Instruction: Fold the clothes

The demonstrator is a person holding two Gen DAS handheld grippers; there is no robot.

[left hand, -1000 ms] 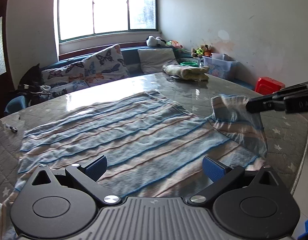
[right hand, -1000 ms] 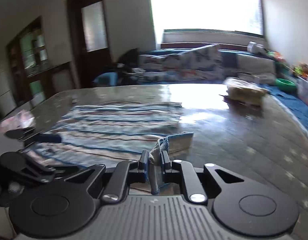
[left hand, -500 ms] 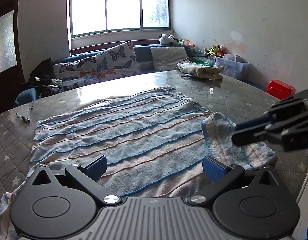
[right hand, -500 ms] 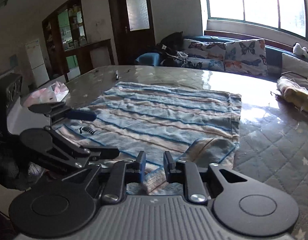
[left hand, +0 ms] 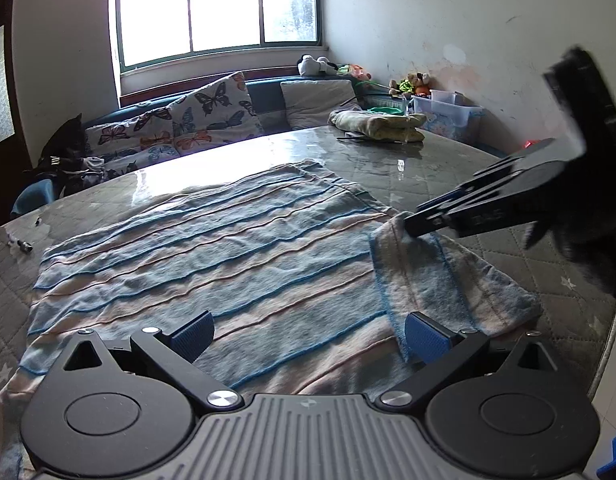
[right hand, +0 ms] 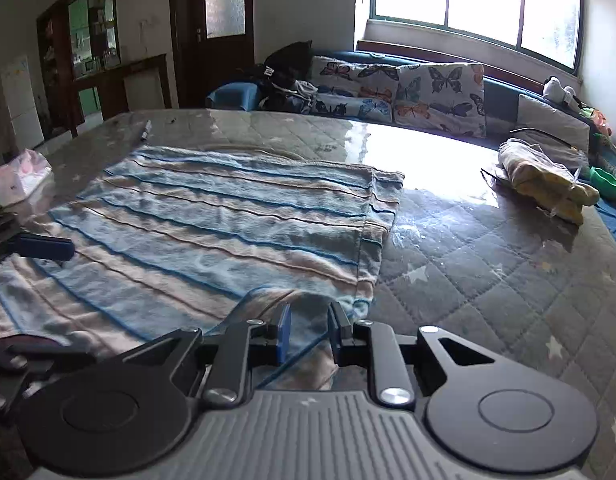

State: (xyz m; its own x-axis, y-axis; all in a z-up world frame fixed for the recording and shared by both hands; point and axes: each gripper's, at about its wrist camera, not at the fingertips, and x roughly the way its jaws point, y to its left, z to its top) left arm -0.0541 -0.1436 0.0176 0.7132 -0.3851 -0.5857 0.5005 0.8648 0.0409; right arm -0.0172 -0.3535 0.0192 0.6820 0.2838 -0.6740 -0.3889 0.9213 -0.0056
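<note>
Blue and peach stripes run across the fluffy towel [left hand: 212, 256], spread flat on the shiny grey quilted table [right hand: 488, 280]. The right gripper [right hand: 308, 332] has just let its jaws loosen around the folded-over corner [left hand: 436, 276], probably to drop it. The left gripper [left hand: 308, 332] waits wide open above the near edge.

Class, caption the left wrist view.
Right gripper at the folded-over corner of a striped towel on a quilted table.

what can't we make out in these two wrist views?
- Left wrist: right gripper tips merge over the towel corner; pad contact unreadable.
- Left wrist: towel's near edge hidden behind left gripper.
- Right wrist: small dark item on table, too small to identify.
</note>
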